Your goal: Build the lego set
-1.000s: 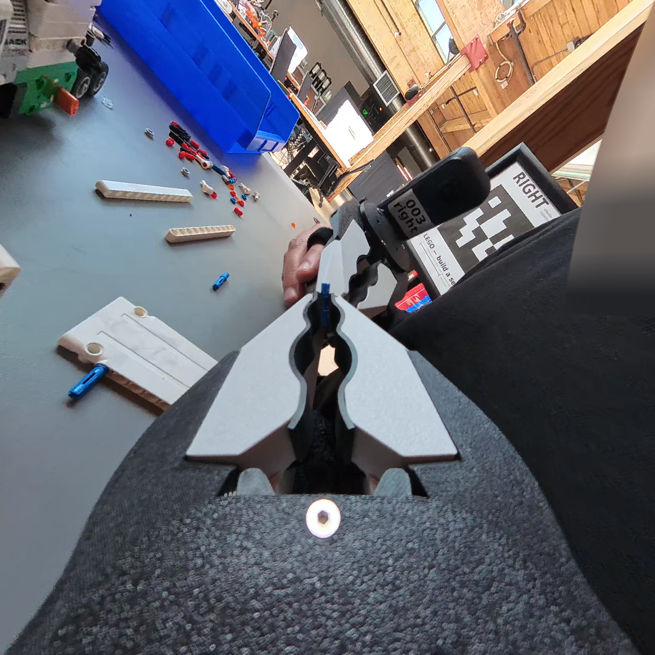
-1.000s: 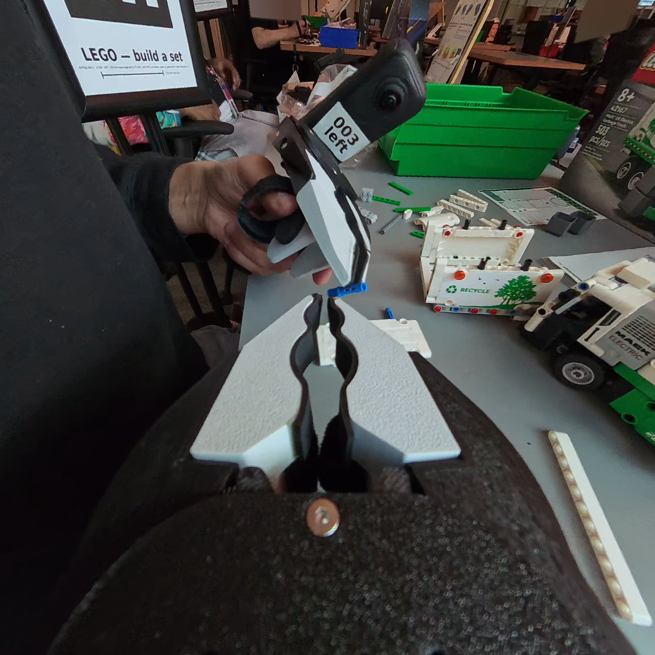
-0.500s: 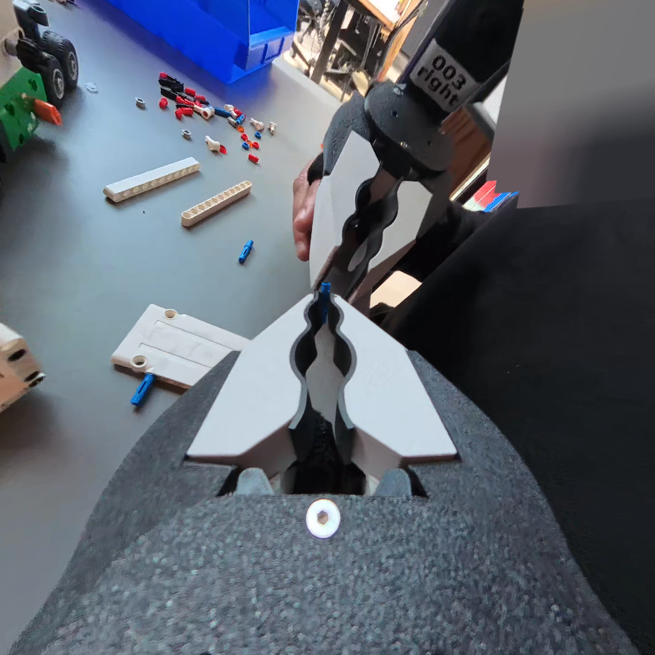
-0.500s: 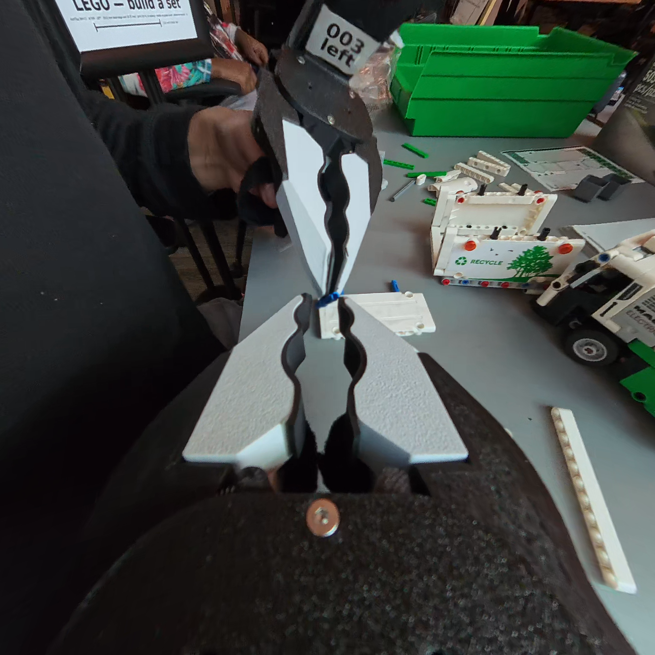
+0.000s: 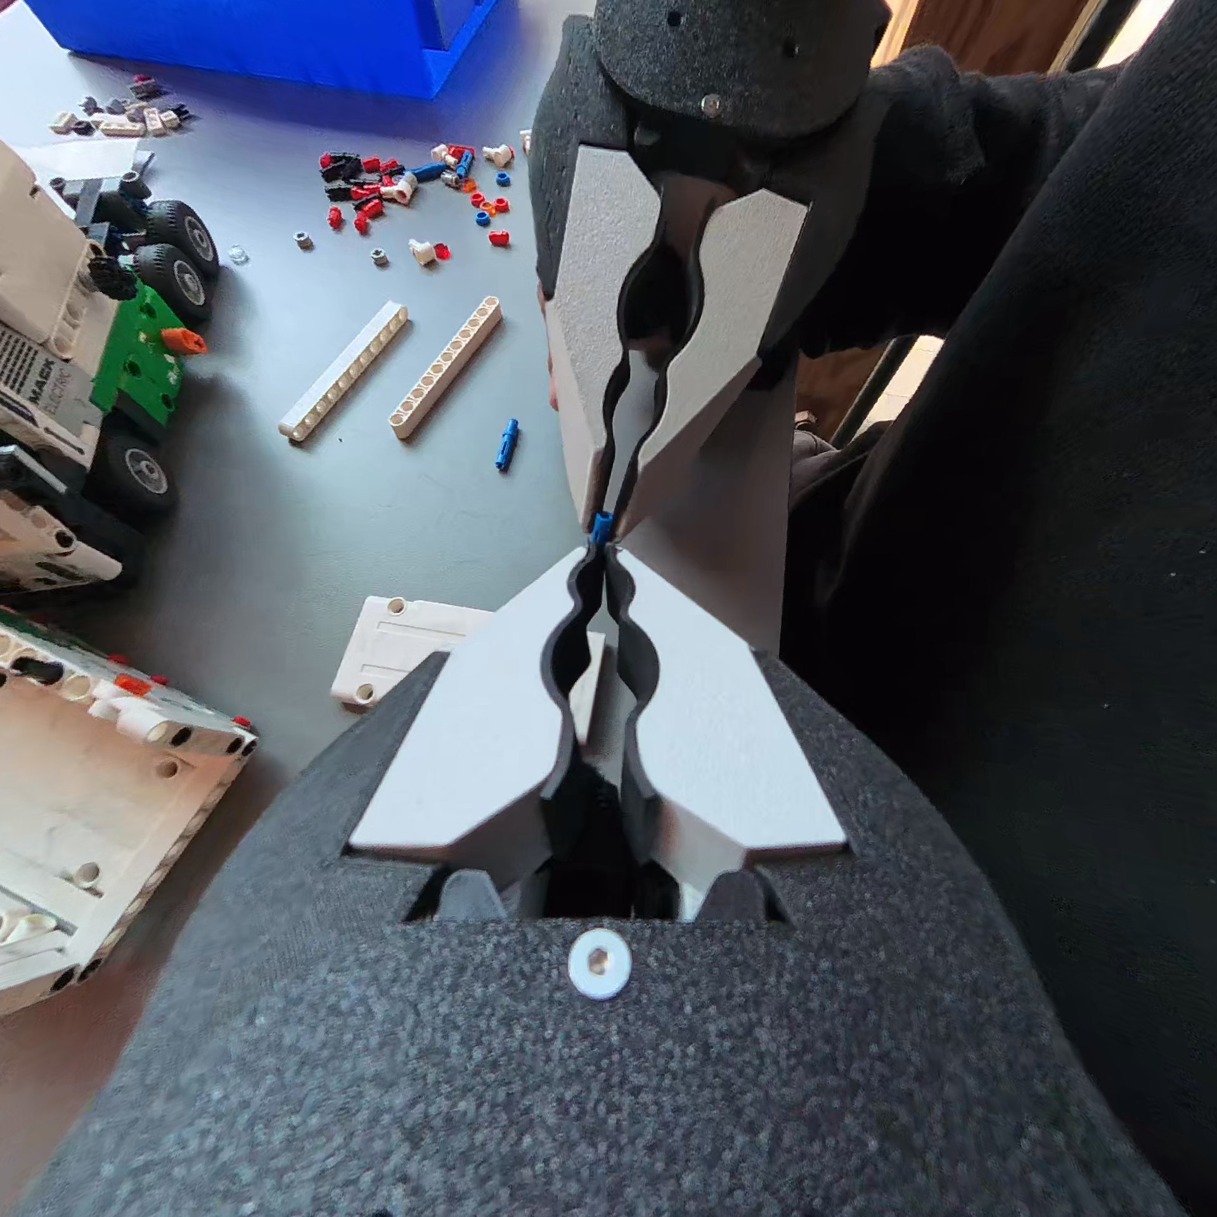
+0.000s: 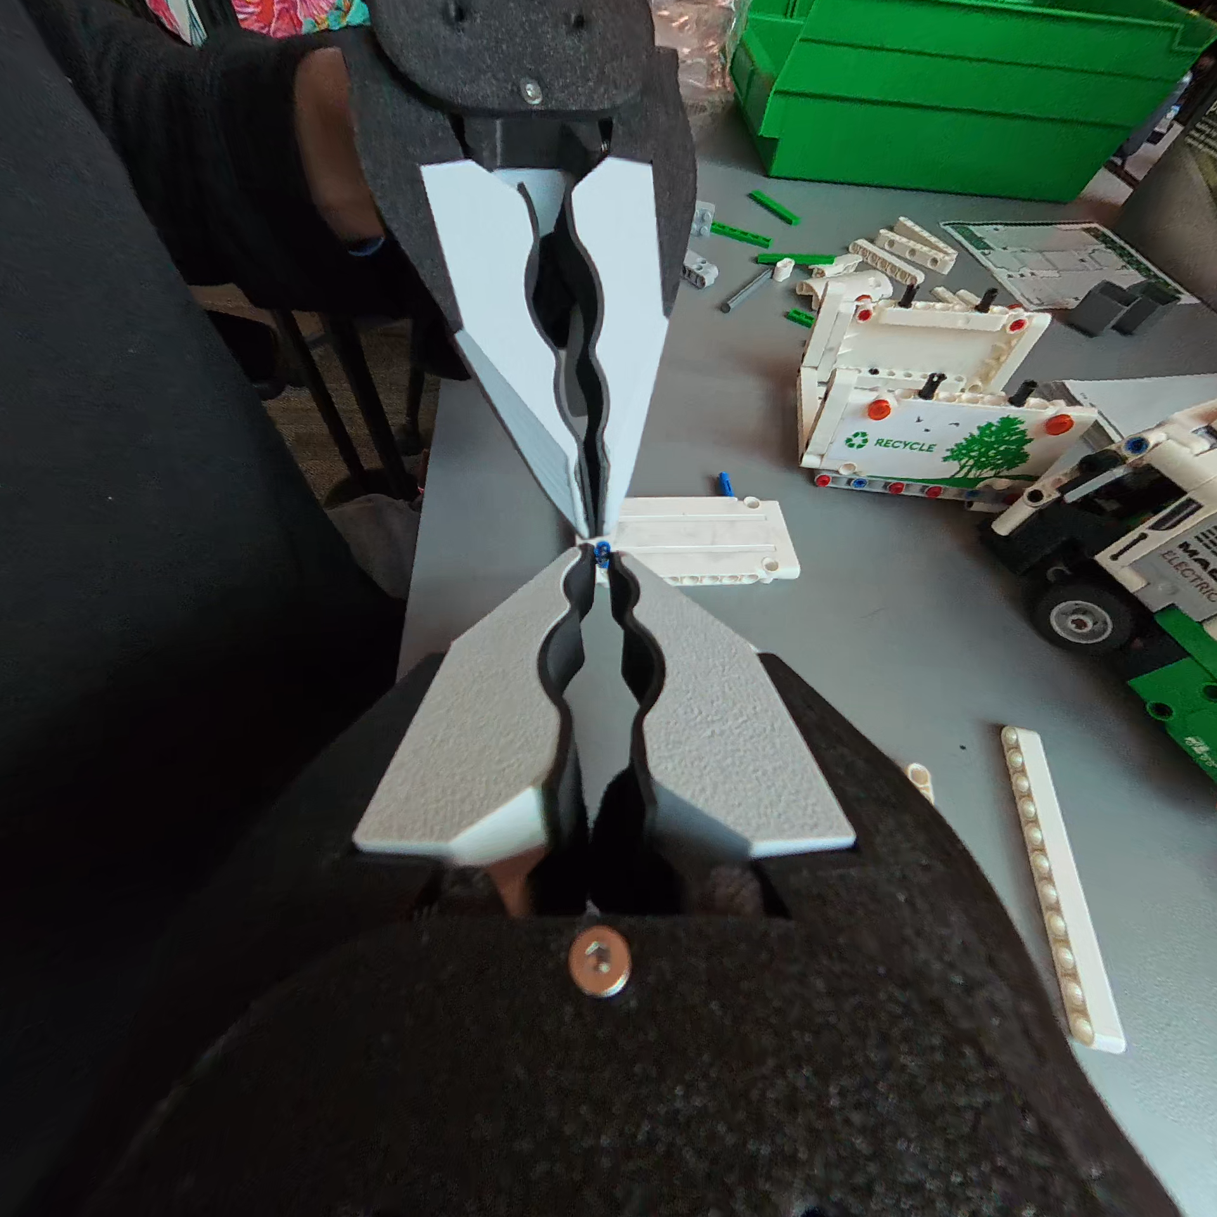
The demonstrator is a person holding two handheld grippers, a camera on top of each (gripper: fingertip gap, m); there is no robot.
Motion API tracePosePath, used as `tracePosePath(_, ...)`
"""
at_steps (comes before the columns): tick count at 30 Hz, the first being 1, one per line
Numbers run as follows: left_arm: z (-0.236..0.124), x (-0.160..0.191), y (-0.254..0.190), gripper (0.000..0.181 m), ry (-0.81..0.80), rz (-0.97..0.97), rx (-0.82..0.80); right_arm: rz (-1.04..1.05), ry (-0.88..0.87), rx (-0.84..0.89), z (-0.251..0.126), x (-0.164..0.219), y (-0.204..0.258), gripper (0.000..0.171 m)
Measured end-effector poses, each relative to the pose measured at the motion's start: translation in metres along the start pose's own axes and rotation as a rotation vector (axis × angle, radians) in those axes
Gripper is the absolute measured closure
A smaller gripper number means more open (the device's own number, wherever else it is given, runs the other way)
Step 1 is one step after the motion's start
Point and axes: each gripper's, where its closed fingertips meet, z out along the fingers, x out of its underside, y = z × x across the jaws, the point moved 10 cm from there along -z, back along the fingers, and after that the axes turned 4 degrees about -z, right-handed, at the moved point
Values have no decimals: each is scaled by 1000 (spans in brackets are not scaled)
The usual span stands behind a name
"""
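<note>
A small blue pin (image 5: pixel 600 527) is held between the two grippers, which meet tip to tip above the grey table's near edge. My left gripper (image 5: pixel 600 552) is shut on one end of the pin. My right gripper (image 6: pixel 598 560) faces it from the opposite side, and its jaws are closed around the other end of the pin (image 6: pixel 600 552). A flat white panel (image 5: pixel 408 632) lies on the table just under the tips and also shows in the right wrist view (image 6: pixel 704 540). The partly built white and green truck (image 6: pixel 1119 527) stands beyond it.
A white recycle body (image 6: pixel 922 421) stands by the truck. Two white beams (image 5: pixel 342 372) and a loose blue pin (image 5: pixel 507 444) lie on the table (image 5: pixel 296 527). Small red and black parts (image 5: pixel 408 184) sit before a blue bin (image 5: pixel 263 33). A green bin (image 6: pixel 955 85) stands at the back. A dark sleeve is alongside. Left and right tips are no more than a few centimetres apart.
The grippers have swung round to face each other tip to tip. The right gripper's jaws have narrowed onto the free end of the pin that the left gripper holds.
</note>
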Motion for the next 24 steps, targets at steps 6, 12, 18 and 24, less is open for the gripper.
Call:
tracePosePath(6,-5,-2,2,165,-50,18,-44,81,-149,1,-10,-9,-6,169)
tracePosePath(12,-7,-8,-4,179,-125,88,-69,156,-234,-50,-14,-13,-8,169)
tracePosePath(18,-1,-5,-10,180,33,236,-135,122,-71,-60,-5,-4,-5,165)
tracePosePath(24,-2,-6,-10,180,31,253,-136,107,-95,-48,0,-7,-1,164)
